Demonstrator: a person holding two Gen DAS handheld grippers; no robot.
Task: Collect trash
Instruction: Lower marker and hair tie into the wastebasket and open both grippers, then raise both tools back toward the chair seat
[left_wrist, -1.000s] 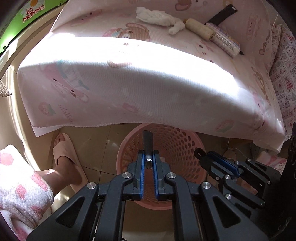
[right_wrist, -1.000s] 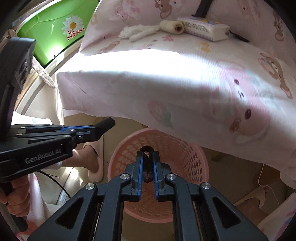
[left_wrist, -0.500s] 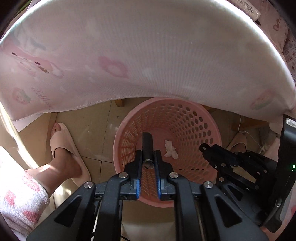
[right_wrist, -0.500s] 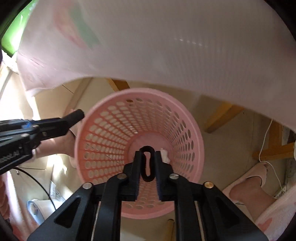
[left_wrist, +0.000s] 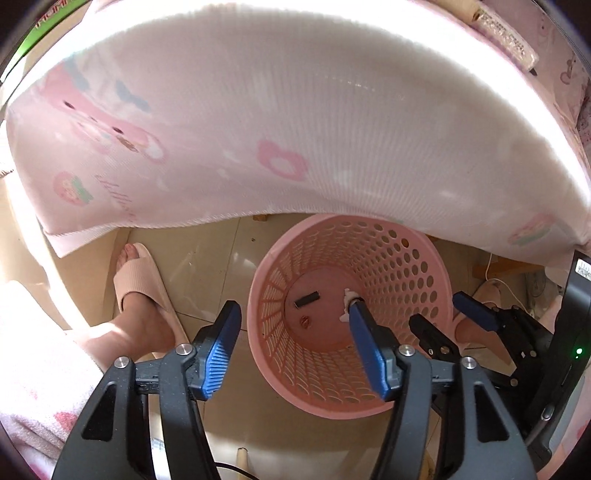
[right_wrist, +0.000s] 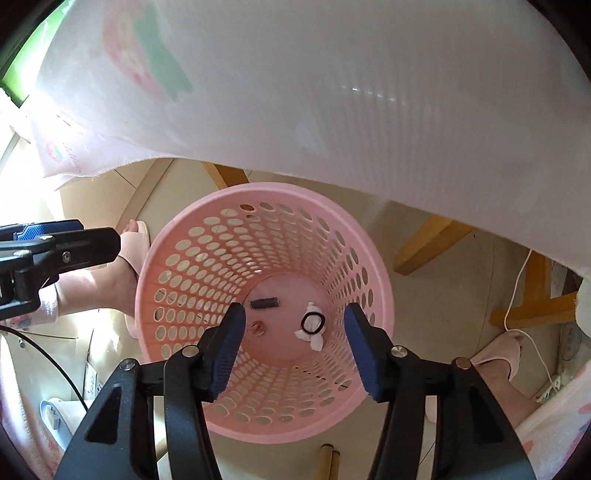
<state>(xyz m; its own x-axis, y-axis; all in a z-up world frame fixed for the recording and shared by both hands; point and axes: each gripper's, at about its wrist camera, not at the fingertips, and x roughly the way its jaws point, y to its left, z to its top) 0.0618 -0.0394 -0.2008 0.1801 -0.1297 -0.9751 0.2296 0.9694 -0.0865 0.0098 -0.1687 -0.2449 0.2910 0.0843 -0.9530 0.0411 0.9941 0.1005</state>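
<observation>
Hovering over the pink basket (right_wrist: 147, 273) with both sets of tongs spread apart and holding nothing — right gripper (right_wrist: 293, 339), left gripper (left_wrist: 293, 347) — drop step looks finished: black tube (right_wrist: 264, 304), hair tie (right_wrist: 313, 322), tissue (right_wrist: 312, 338) on the bottom; next, probably back to the table at 12 o'clock for more.

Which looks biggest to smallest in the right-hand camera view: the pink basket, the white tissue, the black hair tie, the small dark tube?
1. Pink basket, by far the largest.
2. White tissue on the basket floor.
3. Black hair tie, lying on the tissue, and the small dark tube look about alike; I would not rank them.
</observation>
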